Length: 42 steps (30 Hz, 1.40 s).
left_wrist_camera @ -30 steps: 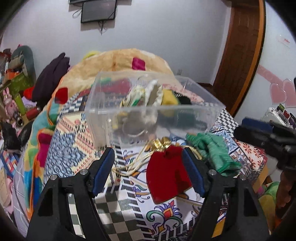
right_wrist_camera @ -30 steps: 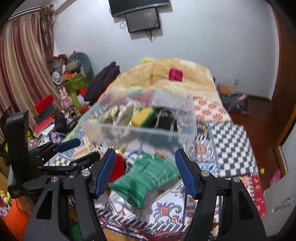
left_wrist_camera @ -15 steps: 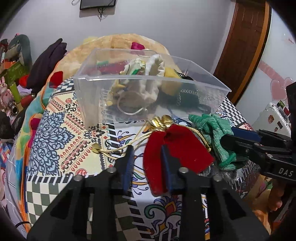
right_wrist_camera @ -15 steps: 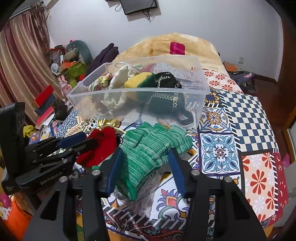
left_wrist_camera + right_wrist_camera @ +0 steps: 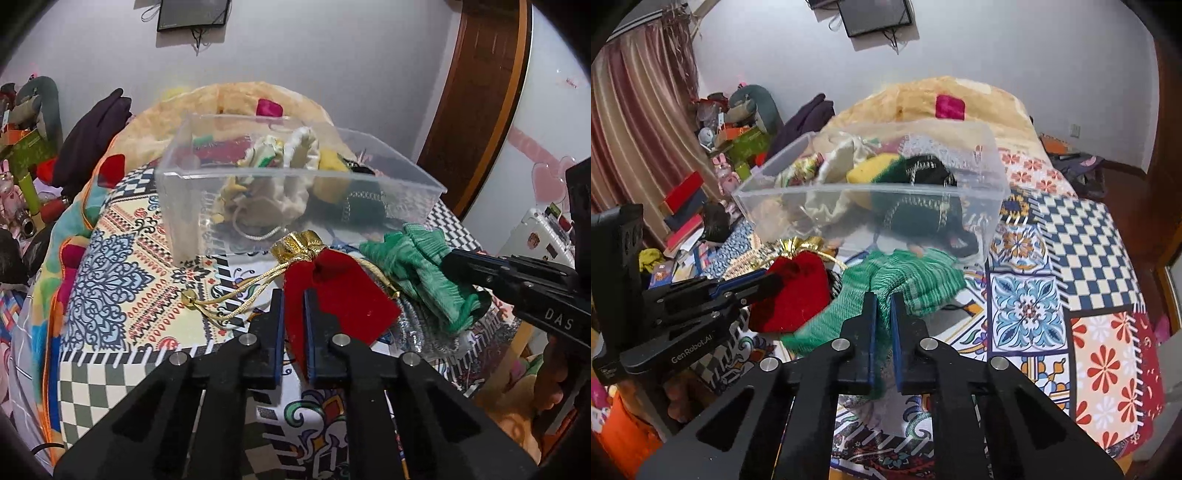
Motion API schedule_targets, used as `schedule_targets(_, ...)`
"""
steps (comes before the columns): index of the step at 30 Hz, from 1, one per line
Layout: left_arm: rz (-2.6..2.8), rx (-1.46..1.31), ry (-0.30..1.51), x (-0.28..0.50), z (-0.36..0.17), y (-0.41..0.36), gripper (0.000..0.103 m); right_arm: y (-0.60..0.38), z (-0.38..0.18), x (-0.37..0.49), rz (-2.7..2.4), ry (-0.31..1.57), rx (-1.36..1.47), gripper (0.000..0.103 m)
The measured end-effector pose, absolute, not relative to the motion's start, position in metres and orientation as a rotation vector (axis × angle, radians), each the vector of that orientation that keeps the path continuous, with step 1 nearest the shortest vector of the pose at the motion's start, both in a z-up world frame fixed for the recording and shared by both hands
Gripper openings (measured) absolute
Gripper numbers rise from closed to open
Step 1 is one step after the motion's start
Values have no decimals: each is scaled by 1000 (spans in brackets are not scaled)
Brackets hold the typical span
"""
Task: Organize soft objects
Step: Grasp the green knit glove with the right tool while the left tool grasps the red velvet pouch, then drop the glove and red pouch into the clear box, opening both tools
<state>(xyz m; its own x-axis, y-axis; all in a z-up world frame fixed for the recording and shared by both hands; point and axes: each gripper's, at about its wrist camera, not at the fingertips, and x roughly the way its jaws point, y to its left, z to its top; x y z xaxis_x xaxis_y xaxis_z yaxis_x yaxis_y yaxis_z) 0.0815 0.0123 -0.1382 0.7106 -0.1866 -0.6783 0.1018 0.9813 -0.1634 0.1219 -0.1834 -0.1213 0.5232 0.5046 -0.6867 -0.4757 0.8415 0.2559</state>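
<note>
My left gripper (image 5: 293,295) is shut on a red velvet pouch (image 5: 343,291) with a gold top and gold cords, held in front of the clear plastic bin (image 5: 184,206). My right gripper (image 5: 882,299) is shut on a green knitted glove (image 5: 908,284), just in front of the bin (image 5: 993,206). The bin holds several soft things: a cream drawstring bag (image 5: 273,206), a yellow item and a black pouch (image 5: 923,214). The red pouch also shows in the right wrist view (image 5: 794,295), and the green glove in the left wrist view (image 5: 417,273).
The bin stands on a bed with a patterned patchwork cover (image 5: 1089,258). A silvery fabric item (image 5: 424,328) lies under the glove. A tan blanket heap (image 5: 243,99) is behind the bin. Cluttered toys and boxes (image 5: 731,147) stand at the left; a wooden door (image 5: 476,92) at the right.
Both grippers went from wide open to shut: the left on the red pouch, the right on the green glove. Both items now hang lifted off the cover.
</note>
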Motion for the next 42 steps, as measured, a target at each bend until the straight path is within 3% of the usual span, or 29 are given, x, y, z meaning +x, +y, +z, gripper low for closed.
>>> schedule_targets(26, -94, -114, 542, 87, -54, 45, 8, -183, -40, 142, 564, 586, 73, 5)
schedule_targets(42, -75, -72, 599, 155, -72, 36, 8, -162, -69, 195, 507, 646, 42, 5)
